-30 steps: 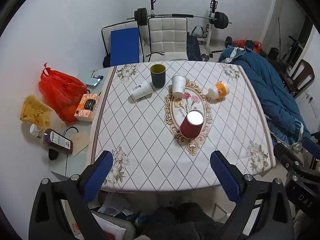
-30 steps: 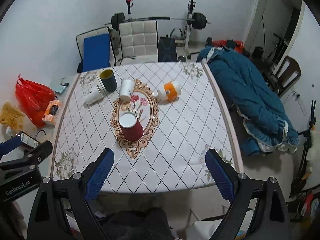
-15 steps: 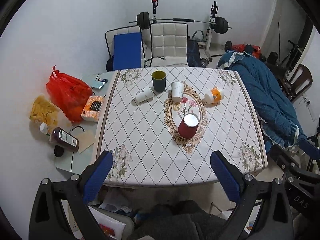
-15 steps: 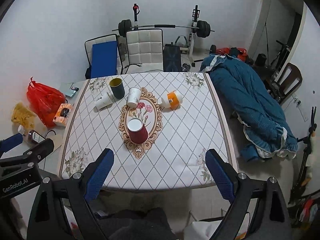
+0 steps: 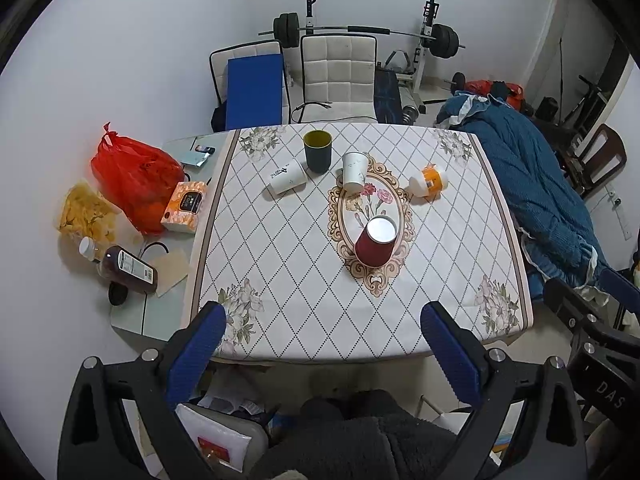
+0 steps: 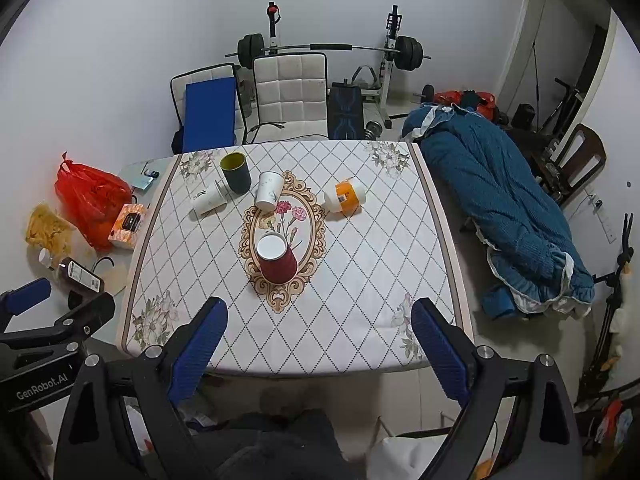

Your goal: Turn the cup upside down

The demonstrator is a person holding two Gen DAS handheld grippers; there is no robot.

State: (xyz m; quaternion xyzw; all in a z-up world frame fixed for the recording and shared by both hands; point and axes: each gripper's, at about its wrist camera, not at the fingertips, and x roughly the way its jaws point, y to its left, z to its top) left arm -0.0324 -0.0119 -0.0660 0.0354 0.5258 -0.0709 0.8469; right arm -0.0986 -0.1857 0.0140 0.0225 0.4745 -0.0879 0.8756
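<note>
On the worktop (image 5: 280,264), a white cup (image 5: 287,177) lies tipped beside an upright dark green cup (image 5: 318,151); the red cup (image 5: 375,241) stands inverted on the central oval, an orange cup (image 5: 429,180) lies further right; left gripper (image 5: 322,344) and right gripper (image 6: 318,338) hang wide open, empty

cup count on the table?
5: red cup upside down on the medallion, white cup at its far end, dark green cup, white cup on its side, orange cup on its side.
</note>
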